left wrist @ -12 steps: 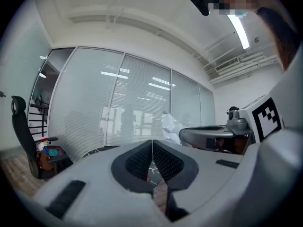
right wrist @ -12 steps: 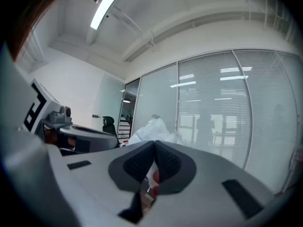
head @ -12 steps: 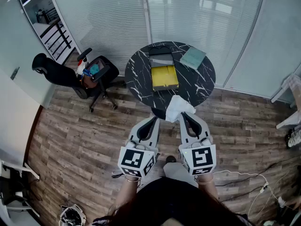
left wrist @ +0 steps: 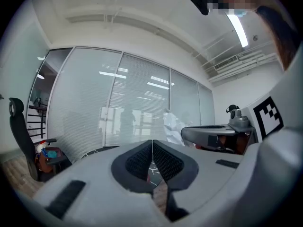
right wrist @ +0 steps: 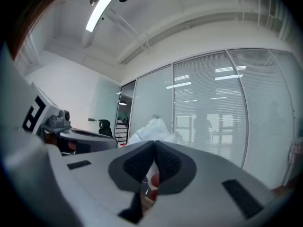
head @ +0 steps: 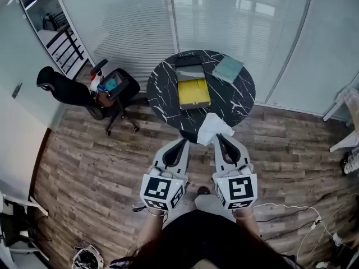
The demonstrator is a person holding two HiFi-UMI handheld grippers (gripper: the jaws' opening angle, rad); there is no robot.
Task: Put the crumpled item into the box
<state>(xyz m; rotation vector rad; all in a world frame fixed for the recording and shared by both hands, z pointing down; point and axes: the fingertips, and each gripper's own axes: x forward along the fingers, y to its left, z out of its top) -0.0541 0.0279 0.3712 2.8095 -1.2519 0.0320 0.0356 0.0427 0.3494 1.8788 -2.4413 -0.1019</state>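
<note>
The crumpled white item [head: 212, 126] hangs at the tip of my right gripper [head: 217, 137], over the near edge of the round black marble table [head: 162, 88]. The right jaws stand shut on it; in the right gripper view the crumpled item [right wrist: 154, 126] bulges just past the right gripper [right wrist: 154, 145]. The open yellow box [head: 193, 92] lies on the table's middle, farther off. My left gripper [head: 184, 142] hovers beside the right one, shut and empty. In the left gripper view the left gripper [left wrist: 152, 143] shows its pads pressed together, with the white item [left wrist: 173, 126] off to the right.
A dark flat piece [head: 189, 66] lies behind the box and a teal pad [head: 228, 69] at the table's back right. A black office chair [head: 109, 91] with clutter stands to the left. Glass walls with blinds [head: 140, 21] close the back. Cables [head: 297, 214] lie on the wooden floor at right.
Hardly anything: the table and box sit a few pixels further left in the head view. Both grippers keep their places, and the right one still grips the white item.
</note>
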